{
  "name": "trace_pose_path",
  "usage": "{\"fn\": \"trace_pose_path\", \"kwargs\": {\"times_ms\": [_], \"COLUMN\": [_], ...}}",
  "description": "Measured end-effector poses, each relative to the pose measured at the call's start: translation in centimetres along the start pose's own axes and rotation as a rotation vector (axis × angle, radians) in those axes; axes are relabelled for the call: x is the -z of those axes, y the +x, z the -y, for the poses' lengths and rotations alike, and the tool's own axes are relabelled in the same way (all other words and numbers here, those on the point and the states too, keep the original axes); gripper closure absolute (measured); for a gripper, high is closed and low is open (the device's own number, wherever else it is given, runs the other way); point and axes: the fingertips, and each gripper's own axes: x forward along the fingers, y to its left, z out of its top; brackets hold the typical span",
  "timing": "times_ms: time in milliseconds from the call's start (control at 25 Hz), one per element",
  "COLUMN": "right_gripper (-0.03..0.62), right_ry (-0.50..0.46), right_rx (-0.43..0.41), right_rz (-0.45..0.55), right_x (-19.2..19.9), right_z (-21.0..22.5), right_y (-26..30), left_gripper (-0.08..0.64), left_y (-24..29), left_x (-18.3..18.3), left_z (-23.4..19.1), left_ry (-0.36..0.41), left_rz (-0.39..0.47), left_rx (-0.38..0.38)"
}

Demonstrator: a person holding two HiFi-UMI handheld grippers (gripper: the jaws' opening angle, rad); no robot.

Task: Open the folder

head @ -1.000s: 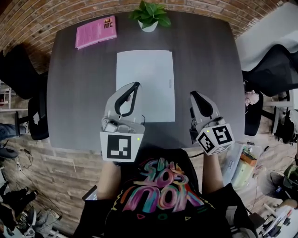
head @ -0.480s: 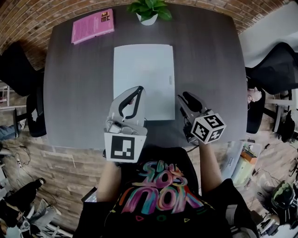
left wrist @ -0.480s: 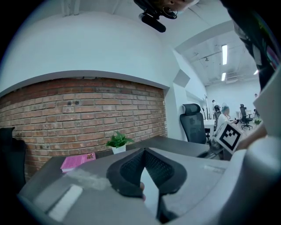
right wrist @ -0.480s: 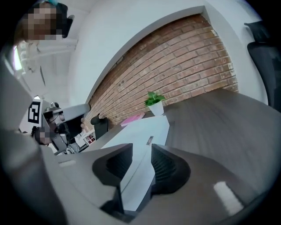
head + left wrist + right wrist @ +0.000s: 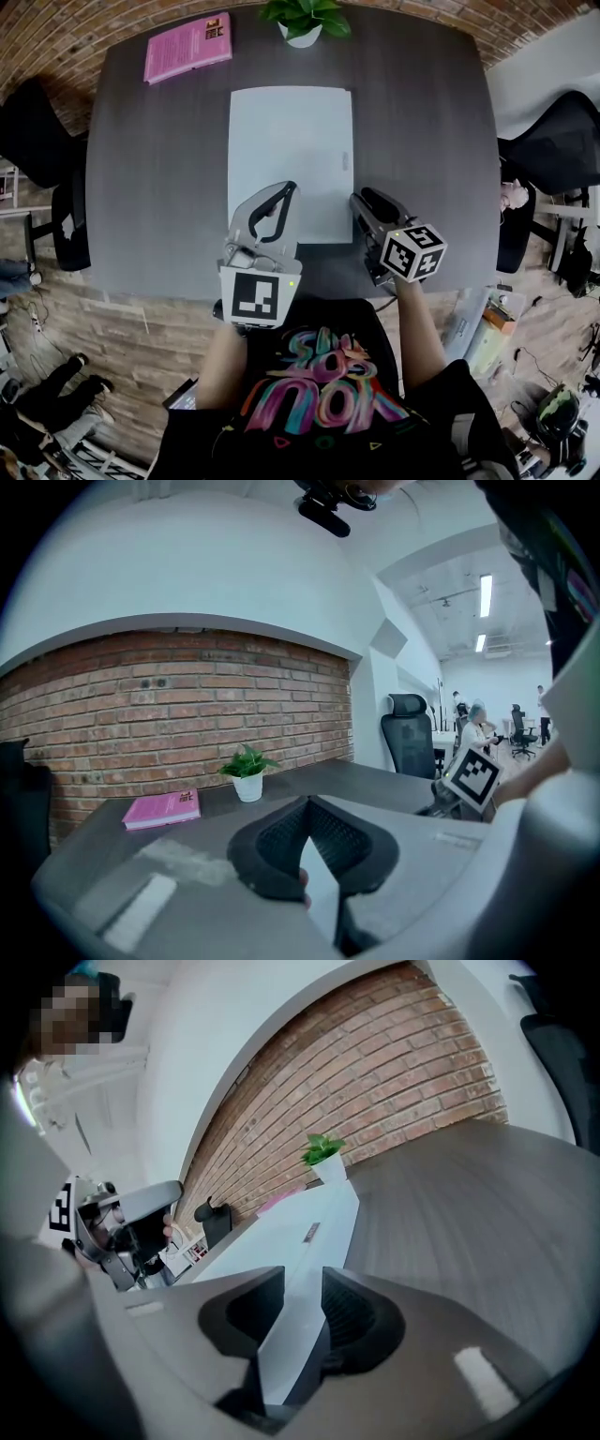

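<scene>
**Head view**
- Item: folder (image 5: pixel 291 141), white, closed, flat on the dark desk (image 5: pixel 150 187), with its long side running away ahead of both jaws.
- Left gripper (image 5: pixel 281 193): above the folder's near part, jaws meeting at the tips.
- Right gripper (image 5: pixel 362 201): at the folder's near right corner.
- Far beyond the jaws: pink book (image 5: pixel 187 45) and potted plant (image 5: pixel 305 19).
- Handling, as a judgement: light and thin, with a bendy cover and a smooth face. It is likely to slide on the desk unless one side is pinned.
- Best hold, as a judgement: the cover alone at the right long edge, near the corner.
- Hidden: the grippers cover part of the folder's near edge. The spine side cannot be told.

**Left gripper view**
- Jaws together at the tips, with nothing clamped.
- A white sliver shows in the gap lower down, probably the folder beneath.
- Book and plant stand ahead and to the left of the jaws. The right gripper's marker cube (image 5: pixel 476 775) is off to the right.
- The desk surface under the jaws is mostly masked by the gripper body.

**Right gripper view**
- Jaws narrowly apart, with the folder's white surface showing through the gap and running on ahead.
- A small dark label (image 5: pixel 308 1232) sits on the folder beyond the tips.
- Contact between jaws and cover cannot be made out.
- Whether the cover edge lies inside the gap is unclear.
</scene>
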Motion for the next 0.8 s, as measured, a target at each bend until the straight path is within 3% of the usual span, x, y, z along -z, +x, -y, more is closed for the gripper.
{"fn": "trace_pose_path", "kwargs": {"times_ms": [560, 800], "right_gripper": [0.456, 0.454], "right_ry": [-0.025, -0.017], "right_rx": [0.009, 0.011], "right_rz": [-0.002, -0.003], "right_x": [0.5, 0.5], "right_z": [0.5, 0.5], "right_y": [0.2, 0.2], "left_gripper": [0.558, 0.558], "left_y": [0.5, 1.1], "left_x": [1.0, 0.6], "left_z": [0.2, 0.5], "left_ry": [0.010, 0.145], "left_rz": [-0.026, -0.026], "left_rx": [0.004, 0.081]}}
